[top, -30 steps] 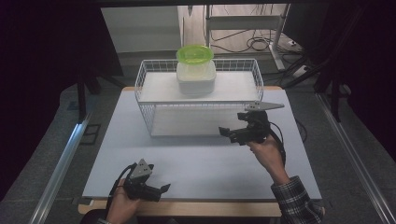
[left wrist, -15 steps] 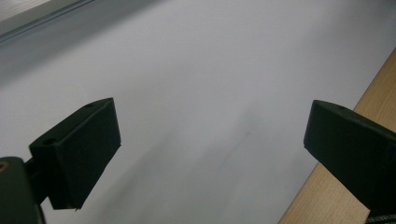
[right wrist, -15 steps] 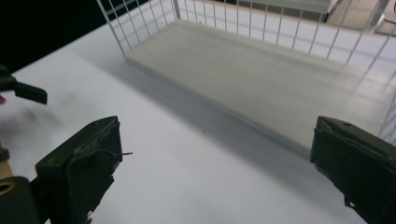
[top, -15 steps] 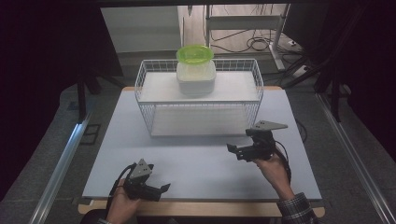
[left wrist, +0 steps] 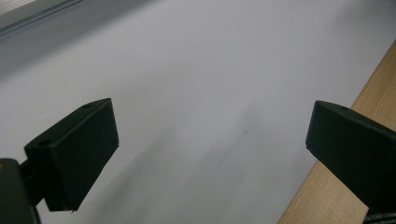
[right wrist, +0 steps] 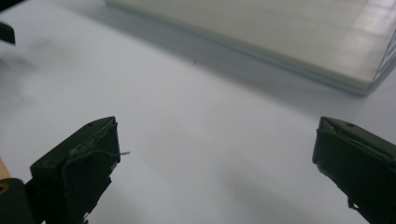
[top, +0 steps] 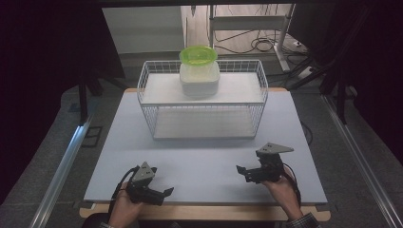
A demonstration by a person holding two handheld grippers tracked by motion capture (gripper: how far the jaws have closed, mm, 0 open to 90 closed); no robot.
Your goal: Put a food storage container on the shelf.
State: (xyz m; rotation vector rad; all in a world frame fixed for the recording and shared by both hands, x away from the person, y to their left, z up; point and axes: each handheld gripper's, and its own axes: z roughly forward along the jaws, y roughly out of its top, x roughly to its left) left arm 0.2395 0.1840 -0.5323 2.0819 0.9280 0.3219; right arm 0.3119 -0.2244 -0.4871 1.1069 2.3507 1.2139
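White wire basket point(top: 202, 102) stands at the far middle of the pale surface point(top: 204, 161) in the high view, with a white container point(top: 199, 78) under a green lid point(top: 198, 54) on its upper shelf; the left hand-held gripper point(top: 164, 192) lies near the front edge, the right hand-held gripper point(top: 242, 171) near the front right, both well apart from the basket. Seen from the left gripper view, the left hand-held gripper's point(left wrist: 210, 149) jaws stand wide apart over bare surface beside its wooden edge point(left wrist: 345, 186). Seen from the right gripper view, the right hand-held gripper's point(right wrist: 215, 158) jaws are likewise spread, holding nothing, the basket's base point(right wrist: 261, 28) ahead.
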